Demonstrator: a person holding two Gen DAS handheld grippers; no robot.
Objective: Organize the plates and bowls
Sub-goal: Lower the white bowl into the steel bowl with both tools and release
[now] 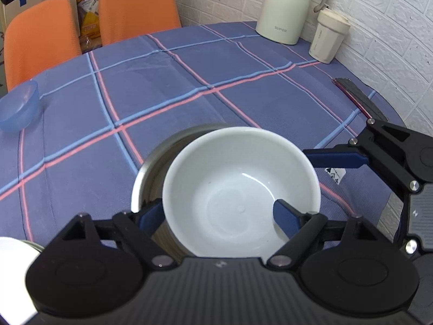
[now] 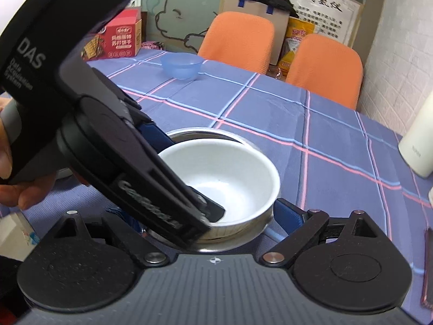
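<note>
A white bowl [image 1: 240,189] sits nested inside a steel bowl [image 1: 148,173] on the blue checked tablecloth. My left gripper [image 1: 216,216] is open and straddles the white bowl's near wall: one blue finger [image 1: 150,214] sits outside it, against the steel bowl, and the other [image 1: 284,216] inside. The right wrist view shows the same white bowl [image 2: 238,178] in the steel bowl [image 2: 200,132], with the left gripper's body across it. My right gripper [image 2: 213,216] is open beside the bowls' rim; its left finger is hidden. A translucent blue bowl [image 1: 19,108] stands apart at the far left.
A cream thermos jug [image 1: 286,5], a lidded cup [image 1: 328,36] and a dark phone [image 1: 357,97] lie along the brick wall. Two orange chairs [image 1: 138,8] stand behind the table. A white dish [image 1: 13,265] shows at the bottom left. A red box [image 2: 119,38] sits at the table's far edge.
</note>
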